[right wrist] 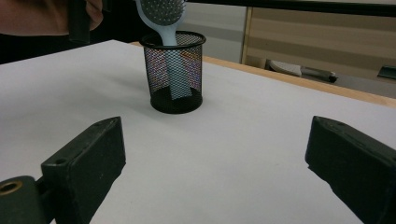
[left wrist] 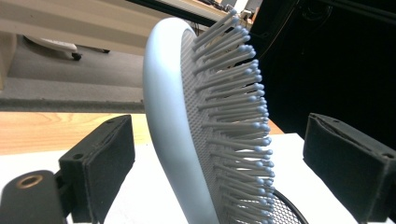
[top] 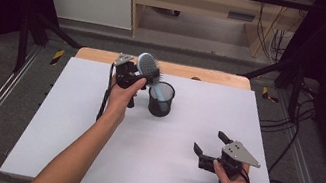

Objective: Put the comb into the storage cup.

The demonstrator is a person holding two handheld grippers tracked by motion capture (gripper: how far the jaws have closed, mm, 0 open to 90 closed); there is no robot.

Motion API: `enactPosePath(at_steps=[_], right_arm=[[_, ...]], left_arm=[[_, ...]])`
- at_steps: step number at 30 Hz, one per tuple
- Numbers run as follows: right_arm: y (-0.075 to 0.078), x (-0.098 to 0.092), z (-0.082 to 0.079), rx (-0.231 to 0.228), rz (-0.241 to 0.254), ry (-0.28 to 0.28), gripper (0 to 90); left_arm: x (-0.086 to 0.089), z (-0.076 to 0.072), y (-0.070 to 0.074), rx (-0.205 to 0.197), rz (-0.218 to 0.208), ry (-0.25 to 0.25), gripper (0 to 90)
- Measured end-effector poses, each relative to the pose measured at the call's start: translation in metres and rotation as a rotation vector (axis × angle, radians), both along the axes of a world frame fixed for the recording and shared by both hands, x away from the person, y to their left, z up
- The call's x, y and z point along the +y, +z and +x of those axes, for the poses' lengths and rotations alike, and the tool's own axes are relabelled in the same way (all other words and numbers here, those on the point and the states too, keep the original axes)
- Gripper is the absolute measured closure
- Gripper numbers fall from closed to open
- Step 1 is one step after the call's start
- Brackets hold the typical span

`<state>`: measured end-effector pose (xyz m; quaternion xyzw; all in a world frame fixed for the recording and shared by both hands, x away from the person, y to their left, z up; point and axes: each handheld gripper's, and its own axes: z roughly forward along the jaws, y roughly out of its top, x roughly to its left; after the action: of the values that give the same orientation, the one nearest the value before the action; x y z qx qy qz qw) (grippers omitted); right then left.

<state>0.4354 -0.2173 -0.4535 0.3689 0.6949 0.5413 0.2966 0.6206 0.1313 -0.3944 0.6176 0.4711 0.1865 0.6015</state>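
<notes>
A pale blue hairbrush [top: 148,67] stands handle-down in a black mesh cup [top: 160,100] at the back middle of the white table, its head leaning left over the rim. My left gripper [top: 142,74] is open around the brush head. In the left gripper view the brush [left wrist: 173,130] stands between the two pads with a gap on each side, above the cup's rim [left wrist: 285,210]. My right gripper [top: 210,141] rests open near the front right, nothing between its jaws. The right gripper view [right wrist: 215,163] looks across at the cup [right wrist: 173,70] and the brush [right wrist: 163,14].
A white sheet [top: 89,149] covers the table, with a wooden edge [top: 194,73] showing at the back. Black frame rails run along both sides. Cables lie on the floor to the right [top: 293,145].
</notes>
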Motion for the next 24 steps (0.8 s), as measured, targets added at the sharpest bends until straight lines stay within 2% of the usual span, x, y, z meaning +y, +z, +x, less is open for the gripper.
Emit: enactPosePath(at_steps=[17,21,24], right_arm=[[0.0000,0.0003,-0.0001,0.003,0.001,0.002,5.1],[-0.0001,0.0002,0.0001,0.007,0.001,0.002,5.0],[0.0002,0.0001,-0.0002,0.009,0.002,0.004,5.0]], left_arm=[[-0.0001,-0.0023,0.0005,-0.012,0.027,0.007,4.0],[0.0004,-0.0032,0.0010,-0.024,0.028,0.008,3.8],[0.0004,-0.0046,0.0019,-0.050,0.025,-0.008,3.3]])
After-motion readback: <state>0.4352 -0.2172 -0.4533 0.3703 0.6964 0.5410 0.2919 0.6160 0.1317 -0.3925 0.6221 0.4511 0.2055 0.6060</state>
